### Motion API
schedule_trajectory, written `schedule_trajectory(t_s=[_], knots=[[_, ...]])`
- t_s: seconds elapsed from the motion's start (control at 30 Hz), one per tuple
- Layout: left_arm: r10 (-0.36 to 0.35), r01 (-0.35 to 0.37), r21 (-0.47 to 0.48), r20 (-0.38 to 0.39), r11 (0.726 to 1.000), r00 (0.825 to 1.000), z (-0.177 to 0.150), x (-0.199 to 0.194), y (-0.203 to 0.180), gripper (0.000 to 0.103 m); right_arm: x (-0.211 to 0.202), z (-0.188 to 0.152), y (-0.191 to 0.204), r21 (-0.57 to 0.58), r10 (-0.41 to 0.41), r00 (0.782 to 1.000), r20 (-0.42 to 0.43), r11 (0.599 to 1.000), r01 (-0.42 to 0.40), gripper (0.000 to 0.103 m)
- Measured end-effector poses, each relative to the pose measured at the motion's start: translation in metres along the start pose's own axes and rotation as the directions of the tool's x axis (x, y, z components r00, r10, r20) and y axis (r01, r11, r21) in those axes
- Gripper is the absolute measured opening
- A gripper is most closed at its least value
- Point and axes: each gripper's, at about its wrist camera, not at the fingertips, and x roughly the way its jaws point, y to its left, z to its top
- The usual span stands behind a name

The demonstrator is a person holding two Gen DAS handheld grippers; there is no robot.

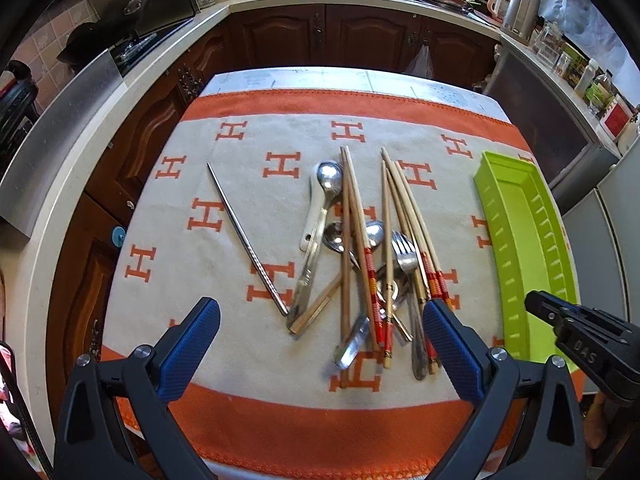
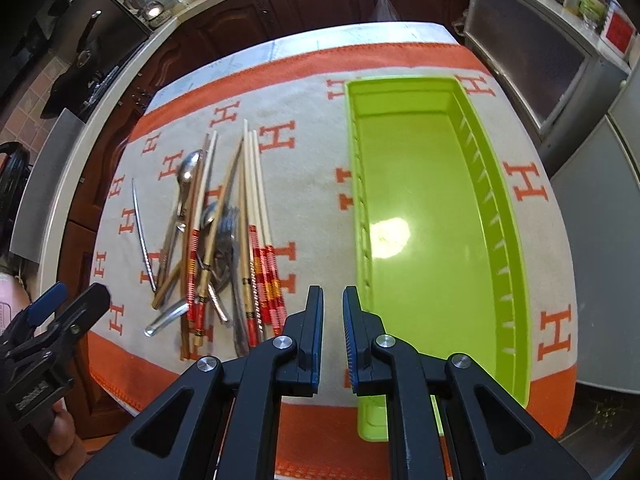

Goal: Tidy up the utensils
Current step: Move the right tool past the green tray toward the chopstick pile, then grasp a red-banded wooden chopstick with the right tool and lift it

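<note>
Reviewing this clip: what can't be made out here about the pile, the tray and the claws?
- Utensil pile: the count; pieces overlap, and the left claw pad covers some handle ends.
- Green tray: near end hidden behind the right claw; in the left wrist view, cut by that claw.
- Counter items: too small.

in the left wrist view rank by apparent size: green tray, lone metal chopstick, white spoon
1. green tray, the largest.
2. metal chopstick, long but thin.
3. white spoon, the shortest, though partly covered by a metal spoon.
</note>
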Motion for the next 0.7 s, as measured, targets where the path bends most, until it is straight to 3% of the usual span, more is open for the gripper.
schedule_trajectory(t_s=[0.2, 0.3, 0.37, 0.47, 0.53, 0.6, 0.7], knots=[[0.011, -0.012, 0.016, 0.053, 1.000, 0.999, 0.019, 0.016, 0.012, 0.100, -0.001, 0.028, 0.024, -0.057, 0.050, 0.999, -0.010, 0.997, -0.050, 0.010], [-0.026, 0.026, 0.003, 0.055, 1.000, 0.998, 0.031, 0.029, 0.024, 0.090, 0.007, 0.044, 0.036, -0.080, 0.062, 0.998, -0.025, 0.995, -0.064, 0.010], [-0.040, 0.040, -0.010, 0.045, 0.999, 0.998, 0.036, 0.037, 0.029, 0.089, 0.017, 0.055, 0.042, -0.085, 0.075, 0.996, -0.048, 0.993, -0.079, 0.010], [-0.074, 0.074, -0.038, 0.001, 0.997, 0.997, 0.042, 0.054, 0.036, 0.084, 0.041, 0.072, 0.049, -0.085, 0.099, 0.990, -0.104, 0.991, -0.108, 0.010], [-0.109, 0.106, -0.057, -0.047, 0.993, 0.993, 0.044, 0.069, 0.040, 0.073, 0.058, 0.078, 0.051, -0.082, 0.105, 0.985, -0.138, 0.990, -0.117, 0.011], [-0.133, 0.127, -0.073, -0.082, 0.989, 0.988, 0.043, 0.080, 0.041, 0.068, 0.077, 0.086, 0.054, -0.085, 0.102, 0.978, -0.180, 0.989, -0.119, 0.011], [-0.146, 0.135, -0.090, -0.118, 0.987, 0.982, 0.040, 0.093, 0.045, 0.067, 0.097, 0.089, 0.058, -0.085, 0.084, 0.976, -0.202, 0.991, -0.102, 0.011]])
